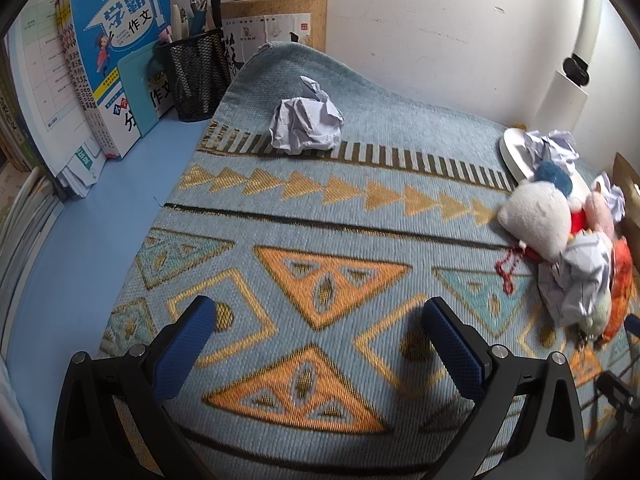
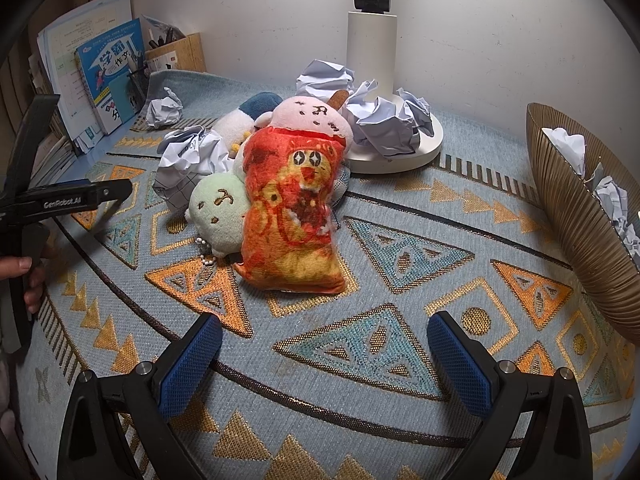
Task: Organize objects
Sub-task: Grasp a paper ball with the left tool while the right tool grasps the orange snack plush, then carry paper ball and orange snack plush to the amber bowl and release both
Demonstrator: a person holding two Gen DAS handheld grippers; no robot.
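Right wrist view, mat: a blue-grey woven mat (image 2: 400, 208) with orange and teal triangles covers most of the surface (image 1: 80, 264), whose bare blue top shows along the mat's left edge.
Lamp: a white lamp (image 2: 372, 40) stands at the back against the wall, its round base on the mat.
Basket: a ribbed brown basket (image 2: 576, 208) sits at the right edge, with crumpled paper (image 2: 612, 196) inside.
Books: a row of books (image 1: 116, 40) leans upright at the back left, beside a black mesh pen cup (image 1: 194, 76) and a cork-coloured holder (image 1: 276, 20).
Orange toy: an orange plush pouch (image 2: 292, 216) lies in the middle of the mat, in front of the right gripper.
Other toys: a pink plush (image 2: 312, 116), a pale green plush (image 2: 218, 208) and a white plush with a blue cap (image 2: 248, 114) are bunched against the orange one, touching it.
Paper balls: one crumpled ball (image 1: 306, 122) lies alone near the mat's back left corner; a checked one (image 2: 192, 160) touches the toys; more are heaped on the lamp base (image 2: 384, 120).
Right gripper: right gripper (image 2: 324, 344) is spread wide and empty, low over the mat, short of the orange toy.
Left gripper: left gripper (image 1: 320, 332) is also spread wide and empty, over bare mat, well apart from the lone paper ball.
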